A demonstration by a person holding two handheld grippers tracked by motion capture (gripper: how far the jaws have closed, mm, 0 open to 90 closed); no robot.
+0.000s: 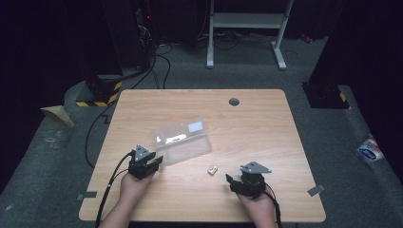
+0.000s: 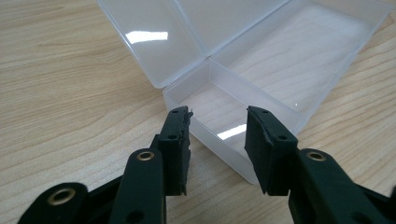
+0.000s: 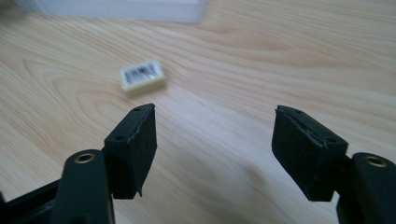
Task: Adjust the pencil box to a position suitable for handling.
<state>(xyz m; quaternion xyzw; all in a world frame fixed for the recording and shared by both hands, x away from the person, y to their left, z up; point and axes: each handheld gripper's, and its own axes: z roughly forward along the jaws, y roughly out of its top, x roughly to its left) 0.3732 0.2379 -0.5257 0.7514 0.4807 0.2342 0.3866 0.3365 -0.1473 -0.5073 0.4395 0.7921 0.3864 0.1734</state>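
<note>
A clear plastic box (image 1: 183, 140) lies open in the middle of the wooden table (image 1: 256, 123), its lid (image 2: 154, 42) folded back flat. My left gripper (image 1: 156, 160) is at the box's near left corner. In the left gripper view its jaws (image 2: 218, 116) straddle that corner of the box (image 2: 280, 70) with a gap showing on each side, so they are open. A small white block with a printed label (image 1: 212, 169) lies on the table in front of the box. My right gripper (image 1: 233, 182) hovers just right of the block (image 3: 142, 75), open (image 3: 215, 116) and empty.
A round cable hole (image 1: 234, 101) sits near the table's far edge. Behind the table stand a white desk frame (image 1: 247, 28) and dark equipment with cables on the floor (image 1: 157, 66). A packet (image 1: 370, 149) lies on the carpet at the right.
</note>
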